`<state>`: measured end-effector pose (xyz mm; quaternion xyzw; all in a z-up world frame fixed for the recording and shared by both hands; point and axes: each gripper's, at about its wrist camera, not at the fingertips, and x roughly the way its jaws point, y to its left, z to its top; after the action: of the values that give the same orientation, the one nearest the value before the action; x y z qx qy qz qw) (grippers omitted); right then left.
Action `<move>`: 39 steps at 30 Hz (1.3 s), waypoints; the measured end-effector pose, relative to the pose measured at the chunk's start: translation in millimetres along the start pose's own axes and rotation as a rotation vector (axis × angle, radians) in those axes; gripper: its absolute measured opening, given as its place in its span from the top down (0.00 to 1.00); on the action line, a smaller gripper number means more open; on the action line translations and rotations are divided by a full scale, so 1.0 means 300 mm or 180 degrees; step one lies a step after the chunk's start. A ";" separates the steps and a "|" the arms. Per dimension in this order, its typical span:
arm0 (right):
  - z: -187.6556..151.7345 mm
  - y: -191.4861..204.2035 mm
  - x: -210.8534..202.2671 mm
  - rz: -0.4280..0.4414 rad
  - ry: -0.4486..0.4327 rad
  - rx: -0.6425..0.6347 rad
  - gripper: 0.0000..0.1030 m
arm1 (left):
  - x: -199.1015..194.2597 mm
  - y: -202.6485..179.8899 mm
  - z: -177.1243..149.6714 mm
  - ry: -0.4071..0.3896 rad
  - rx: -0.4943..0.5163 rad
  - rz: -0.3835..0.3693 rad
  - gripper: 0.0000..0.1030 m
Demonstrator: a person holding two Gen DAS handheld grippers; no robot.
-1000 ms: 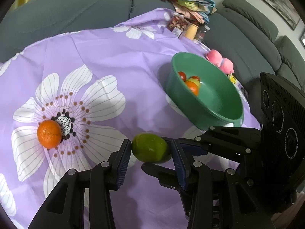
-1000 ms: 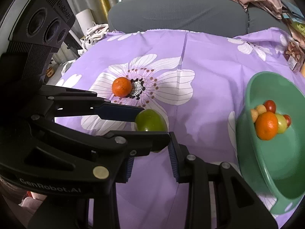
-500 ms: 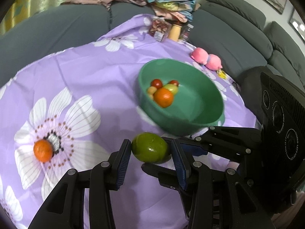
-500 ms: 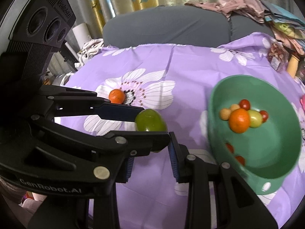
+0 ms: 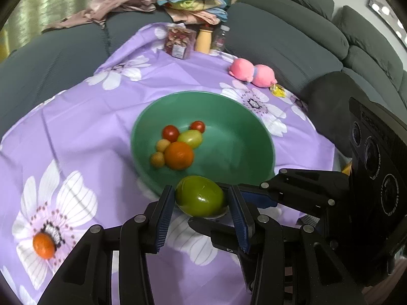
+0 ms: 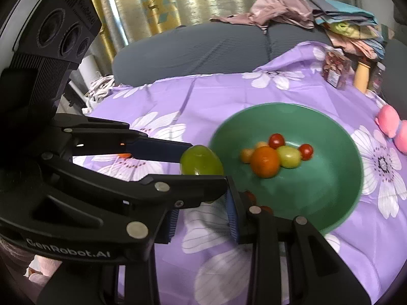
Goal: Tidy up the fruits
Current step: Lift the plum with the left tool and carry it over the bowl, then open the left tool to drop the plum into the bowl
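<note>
Inside the green bowl (image 5: 259, 137) lie tomatoes (image 5: 170, 132) and an orange (image 5: 179, 155) (left hand-held gripper (image 5: 201, 211) clamps a green fruit (image 5: 200, 199)).

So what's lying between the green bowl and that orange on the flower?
Only bare purple cloth between bowl and orange, in the left wrist view.

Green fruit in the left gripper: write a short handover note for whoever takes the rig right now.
Left gripper: shut on the green fruit, held just short of the green bowl's near rim.
Right gripper: nearly closed, nothing in it, right beside the left.
Done: a large orange, red tomatoes and small yellow fruits sit in the bowl.
Left: drop the green fruit in, then fetch the orange lying on the purple cloth.
</note>
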<state>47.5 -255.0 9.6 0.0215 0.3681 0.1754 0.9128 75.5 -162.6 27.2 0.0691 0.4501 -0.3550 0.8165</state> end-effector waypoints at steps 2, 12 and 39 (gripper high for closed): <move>-0.003 -0.025 -0.001 -0.0028 -0.0013 0.0045 0.67 | 0.018 -0.014 0.014 0.0020 0.0031 -0.0017 0.57; -0.014 -0.119 0.015 -0.0090 -0.0010 0.0211 0.67 | 0.098 -0.048 0.060 0.0113 0.0098 -0.0111 0.57; -0.043 -0.146 0.003 -0.0241 0.0058 0.0337 0.42 | 0.093 -0.006 0.029 0.0174 -0.0090 0.0149 0.15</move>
<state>52.6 -296.8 -7.9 0.0543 0.3856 0.1212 0.9130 89.8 -182.2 10.6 0.0777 0.4755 -0.3273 0.8128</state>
